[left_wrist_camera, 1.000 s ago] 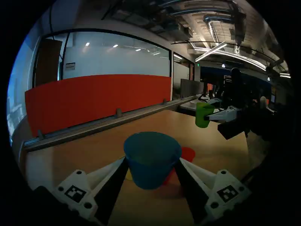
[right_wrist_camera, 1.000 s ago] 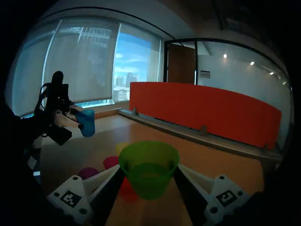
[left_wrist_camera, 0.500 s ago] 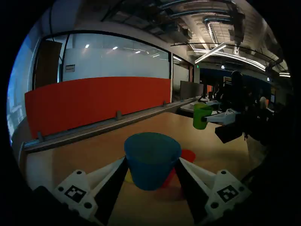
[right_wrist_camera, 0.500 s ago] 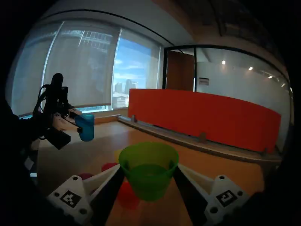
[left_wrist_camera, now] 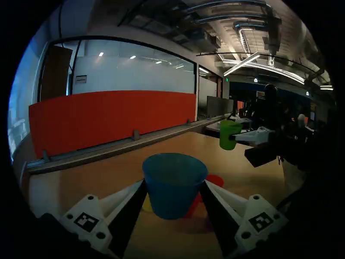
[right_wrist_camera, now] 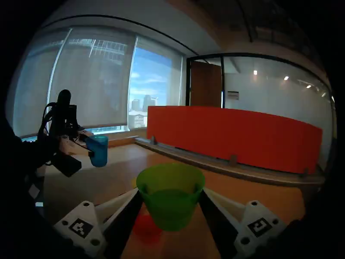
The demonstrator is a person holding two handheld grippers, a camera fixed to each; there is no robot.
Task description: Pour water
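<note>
Judging by both cups being upright, no water has been poured yet. The blue cup [left_wrist_camera: 174,185] is pinched in the left gripper [left_wrist_camera: 174,183] and the green cup [right_wrist_camera: 170,196] in the right gripper [right_wrist_camera: 170,192]. Both are held up over the wooden table [left_wrist_camera: 99,172], well apart, short of its far edge. Left to do: the 2 cups brought together, 1 tipped. Water inside can't be made out.

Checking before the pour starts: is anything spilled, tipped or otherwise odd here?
Nothing stands out. The left gripper holds the blue cup upright, and the right gripper holds the green cup upright. Both are above the wooden table, which shows no puddle.
</note>
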